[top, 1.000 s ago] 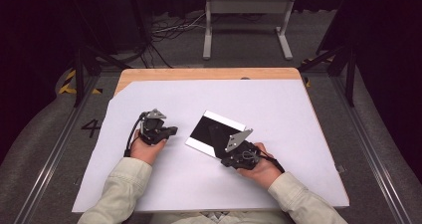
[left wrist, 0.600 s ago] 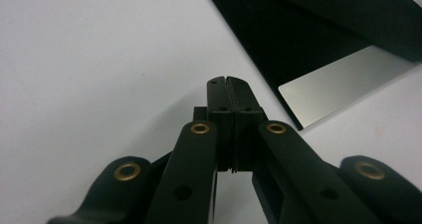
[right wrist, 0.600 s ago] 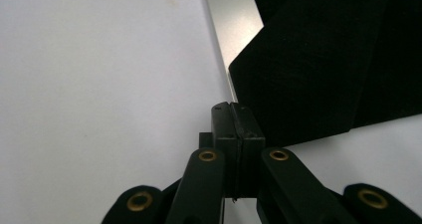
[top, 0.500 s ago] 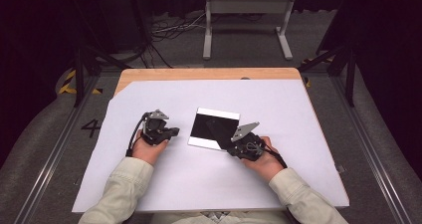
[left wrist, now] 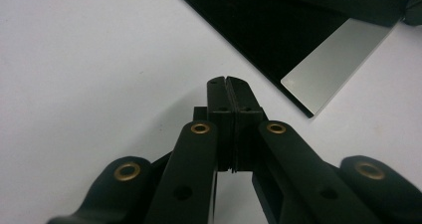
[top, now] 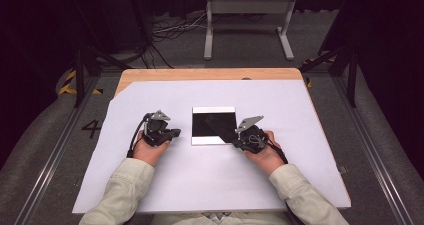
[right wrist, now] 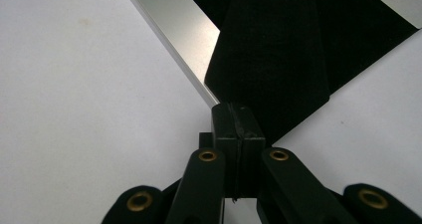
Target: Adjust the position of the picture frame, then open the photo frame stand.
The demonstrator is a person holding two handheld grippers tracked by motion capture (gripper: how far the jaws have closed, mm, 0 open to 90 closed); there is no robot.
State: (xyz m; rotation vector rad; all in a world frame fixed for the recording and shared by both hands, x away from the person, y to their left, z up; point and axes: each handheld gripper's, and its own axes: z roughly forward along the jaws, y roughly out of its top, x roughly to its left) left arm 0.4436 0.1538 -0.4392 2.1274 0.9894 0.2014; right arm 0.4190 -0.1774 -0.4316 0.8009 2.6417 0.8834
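Note:
A flat black square panel [top: 212, 122] with silver strips along its far and near edges lies mid-table, square to the table. My right gripper [top: 235, 141] is shut, its tips at the panel's near right corner. In the right gripper view the closed tips [right wrist: 234, 106] meet that corner; a matte black flap-like shape [right wrist: 271, 50] spreads from them across the panel [right wrist: 368, 40], beside a silver strip [right wrist: 174, 30]. Whether it is pinched I cannot tell. My left gripper [top: 175, 133] rests shut on the white sheet, a little left of the panel [left wrist: 278, 30]; its tips [left wrist: 230, 79] hold nothing.
A white sheet [top: 200, 185] covers the table, with a wooden edge [top: 200, 74] at the back. Behind the table stand a metal frame [top: 247, 15] and floor cables [top: 170, 30]. Rails run along both sides.
The panel has swung from a tilted pose to square with the table. My right hand has moved to the right with the panel's corner. The left hand has stayed put.

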